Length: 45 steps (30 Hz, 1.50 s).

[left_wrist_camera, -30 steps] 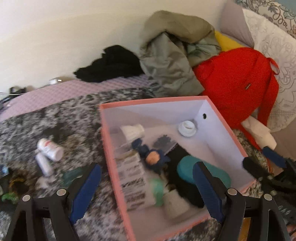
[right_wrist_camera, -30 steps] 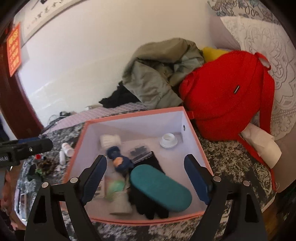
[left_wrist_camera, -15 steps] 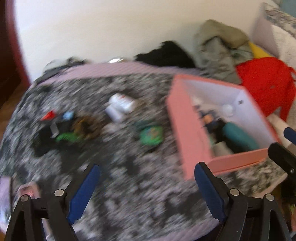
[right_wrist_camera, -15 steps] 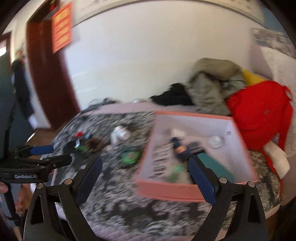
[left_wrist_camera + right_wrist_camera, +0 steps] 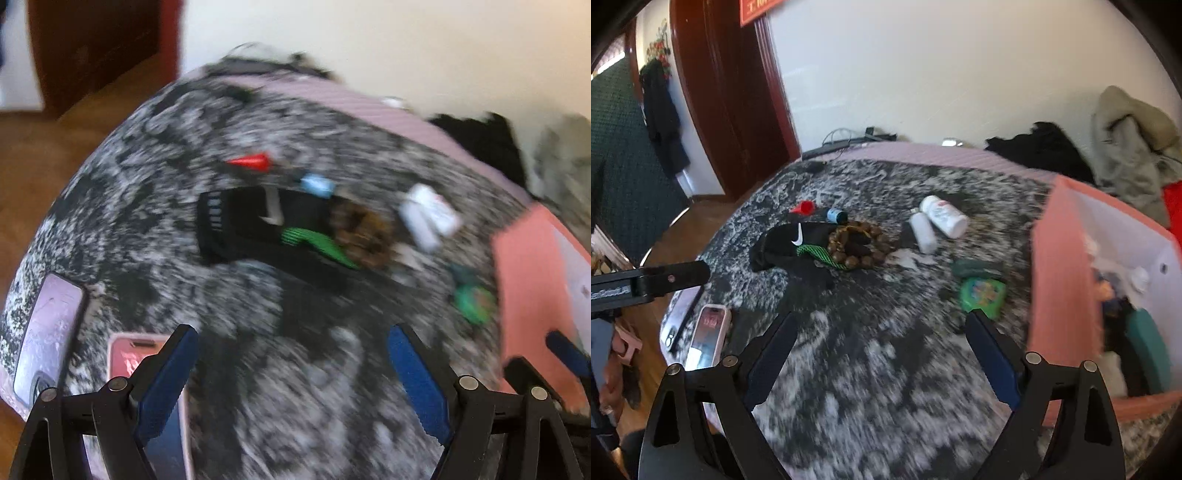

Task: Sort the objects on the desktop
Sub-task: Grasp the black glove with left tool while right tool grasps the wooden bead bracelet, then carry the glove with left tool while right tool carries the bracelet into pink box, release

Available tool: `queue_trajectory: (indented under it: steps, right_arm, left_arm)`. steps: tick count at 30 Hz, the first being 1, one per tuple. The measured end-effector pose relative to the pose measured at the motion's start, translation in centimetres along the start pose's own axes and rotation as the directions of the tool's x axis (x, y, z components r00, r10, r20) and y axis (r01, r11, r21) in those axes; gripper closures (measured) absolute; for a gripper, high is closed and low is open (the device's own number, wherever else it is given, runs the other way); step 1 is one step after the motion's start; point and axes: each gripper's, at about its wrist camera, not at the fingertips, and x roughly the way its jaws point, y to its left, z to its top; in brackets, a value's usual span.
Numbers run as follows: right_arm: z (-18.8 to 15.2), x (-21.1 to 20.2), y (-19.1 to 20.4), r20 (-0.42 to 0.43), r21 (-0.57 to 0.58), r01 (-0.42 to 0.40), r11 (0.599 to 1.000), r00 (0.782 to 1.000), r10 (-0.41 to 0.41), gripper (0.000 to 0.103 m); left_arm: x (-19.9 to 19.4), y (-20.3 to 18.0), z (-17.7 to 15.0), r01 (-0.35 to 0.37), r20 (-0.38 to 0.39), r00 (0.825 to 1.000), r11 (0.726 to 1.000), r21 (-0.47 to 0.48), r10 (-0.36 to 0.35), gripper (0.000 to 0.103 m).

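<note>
Pink box (image 5: 1067, 280) at right, loose items still on the bed

We hold both grippers' fingers (image 5: 168, 373) (image 5: 991, 360) spread and empty; diving at the tangled bead bracelet (image 5: 858, 245) and black sock (image 5: 783, 245) risks snagging both together.

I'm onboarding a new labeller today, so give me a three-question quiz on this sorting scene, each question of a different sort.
1. True or false: both the left tongs and the right tongs are empty.
2. What lies nearest the pink box? A) the red cone B) the green toy C) the phone
3. Fill in: the bead bracelet lies partly on the black ____.

Key: 1 true; both stand open over the speckled cover with nothing between the pads. 2 B. 3 sock.
</note>
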Motion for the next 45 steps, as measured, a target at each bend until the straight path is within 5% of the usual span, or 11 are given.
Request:
queue_trajectory:
  steps: [6, 11, 13, 15, 16, 17, 18, 19, 32, 40, 45]
  right_arm:
    - [4.2, 9.4, 2.1, -0.048, -0.011, -0.058, 0.998, 0.997, 0.058, 0.009]
    - [6.2, 18.7, 4.3, -0.105, -0.109, -0.001, 0.994, 0.994, -0.01, 0.021]
    - [6.4, 21.9, 4.6, -0.146, -0.114, -0.005, 0.993, 0.989, -0.012, 0.031]
    - [6.4, 24.0, 4.3, -0.169, -0.097, -0.037, 0.995, 0.985, 0.02, 0.054]
    - [6.4, 23.7, 4.3, -0.156, -0.096, -0.055, 0.994, 0.987, 0.04, 0.076]
    - [6.2, 23.1, 4.5, -0.143, -0.108, -0.06, 0.992, 0.989, 0.044, 0.079]
    - [6.0, 22.5, 4.7, -0.129, -0.123, -0.055, 0.991, 0.991, 0.039, 0.082]
    - [5.7, 21.7, 4.9, -0.119, -0.133, -0.057, 0.989, 0.992, 0.041, 0.083]
    - [-1.8, 1.2, 1.6, -0.017, -0.12, -0.113, 0.986, 0.994, 0.112, 0.083]
    - [-7.6, -13.4, -1.4, 0.114, -0.106, -0.112, 0.988, 0.986, 0.124, 0.083]
    - [-9.9, -21.7, -4.7, 0.224, -0.058, -0.08, 0.995, 0.97, 0.091, 0.083]
  left_arm:
    - [8.4, 4.1, 4.4, -0.041, -0.101, 0.995, 0.986, -0.16, 0.025, 0.015]
    - [14.0, 4.6, 5.8, -0.069, -0.186, 0.982, 0.979, -0.193, 0.033, 0.015]
    - [16.1, 3.9, 5.8, -0.11, -0.214, 0.974, 0.98, -0.164, 0.073, 0.009]
    - [16.7, 2.4, 5.7, -0.137, -0.183, 0.976, 0.986, -0.099, 0.117, 0.004]
    - [16.6, 1.8, 5.6, -0.138, -0.157, 0.98, 0.987, -0.078, 0.124, 0.016]
    - [16.4, 1.2, 5.5, -0.145, -0.142, 0.98, 0.988, -0.054, 0.136, 0.029]
    - [16.0, 0.6, 5.4, -0.148, -0.126, 0.982, 0.989, -0.027, 0.143, 0.073]
    - [15.3, 0.1, 5.2, -0.117, -0.121, 0.986, 0.993, -0.02, 0.114, 0.089]
    - [-1.9, -5.1, -4.7, 0.049, 0.068, 0.996, 0.995, 0.09, -0.055, 0.089]
    - [-13.9, -9.2, -10.6, 0.136, 0.17, 0.97, 0.965, 0.223, -0.176, 0.089]
    - [-20.3, -14.7, -12.5, 0.217, 0.208, 0.931, 0.913, 0.347, -0.3, 0.089]
